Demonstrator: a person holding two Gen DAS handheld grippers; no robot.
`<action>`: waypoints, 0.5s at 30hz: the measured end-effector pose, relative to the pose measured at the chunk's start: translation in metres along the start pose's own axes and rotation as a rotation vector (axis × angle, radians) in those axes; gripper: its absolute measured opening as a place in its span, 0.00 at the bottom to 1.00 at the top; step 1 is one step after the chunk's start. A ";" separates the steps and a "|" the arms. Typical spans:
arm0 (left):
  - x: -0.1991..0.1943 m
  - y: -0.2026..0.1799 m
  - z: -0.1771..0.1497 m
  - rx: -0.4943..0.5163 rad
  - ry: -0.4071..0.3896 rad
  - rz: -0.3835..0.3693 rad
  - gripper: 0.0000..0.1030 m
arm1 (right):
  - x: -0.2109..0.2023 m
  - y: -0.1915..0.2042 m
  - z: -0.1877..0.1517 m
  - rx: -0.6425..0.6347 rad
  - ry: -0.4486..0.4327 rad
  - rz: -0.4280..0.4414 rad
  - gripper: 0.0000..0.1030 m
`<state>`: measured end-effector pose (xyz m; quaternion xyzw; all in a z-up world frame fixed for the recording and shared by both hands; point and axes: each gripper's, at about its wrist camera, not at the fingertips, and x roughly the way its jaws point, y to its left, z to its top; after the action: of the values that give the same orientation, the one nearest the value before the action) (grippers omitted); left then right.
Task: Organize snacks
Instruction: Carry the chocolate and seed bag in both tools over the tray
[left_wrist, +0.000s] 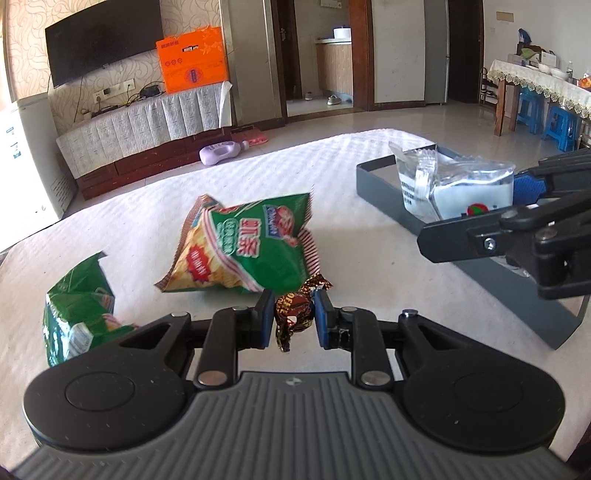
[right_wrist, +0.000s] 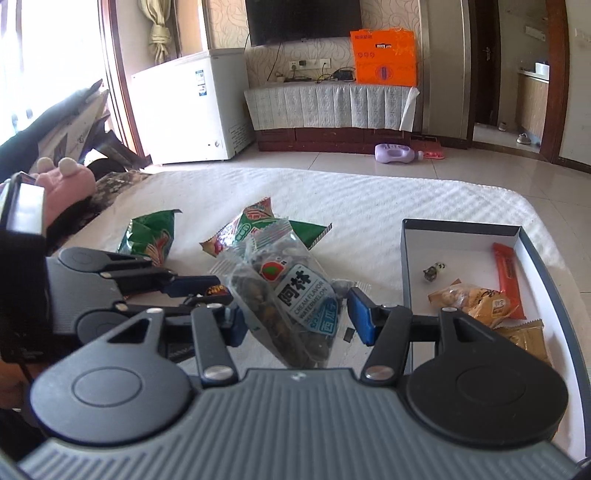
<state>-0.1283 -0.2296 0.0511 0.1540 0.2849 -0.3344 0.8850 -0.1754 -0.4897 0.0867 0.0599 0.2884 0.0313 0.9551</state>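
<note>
My left gripper (left_wrist: 294, 314) is shut on a small brown-and-gold wrapped candy (left_wrist: 293, 316), held just above the white tablecloth. In front of it lie a green chip bag (left_wrist: 245, 245) and a second green bag (left_wrist: 79, 308) to the left. My right gripper (right_wrist: 295, 314) is shut on a clear bag of watermelon seeds (right_wrist: 295, 299), held above the table left of the grey tray (right_wrist: 461, 226). In the left wrist view the right gripper (left_wrist: 517, 206) holds that bag (left_wrist: 458, 188) over the tray (left_wrist: 380, 184). The tray holds an orange bar (right_wrist: 508, 275), yellow snack packs (right_wrist: 476, 301) and a small candy (right_wrist: 434, 271).
The table has a white textured cloth (left_wrist: 166, 206); its far edge drops to a tiled floor. A pink plush toy (right_wrist: 64, 179) and dark clutter sit at the table's left end. The left gripper's body (right_wrist: 122, 280) lies close to the left of the right gripper.
</note>
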 end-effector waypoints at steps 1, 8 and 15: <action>0.000 -0.002 0.002 -0.001 -0.005 -0.005 0.26 | -0.002 -0.002 0.000 0.004 -0.006 0.002 0.56; -0.001 -0.019 0.011 0.015 -0.045 -0.018 0.26 | -0.018 -0.014 0.000 0.018 -0.032 0.001 0.56; 0.001 -0.035 0.019 0.029 -0.062 -0.027 0.26 | -0.031 -0.026 -0.001 0.030 -0.051 -0.010 0.56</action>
<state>-0.1444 -0.2646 0.0628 0.1524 0.2545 -0.3553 0.8865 -0.2013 -0.5183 0.0997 0.0734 0.2647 0.0207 0.9613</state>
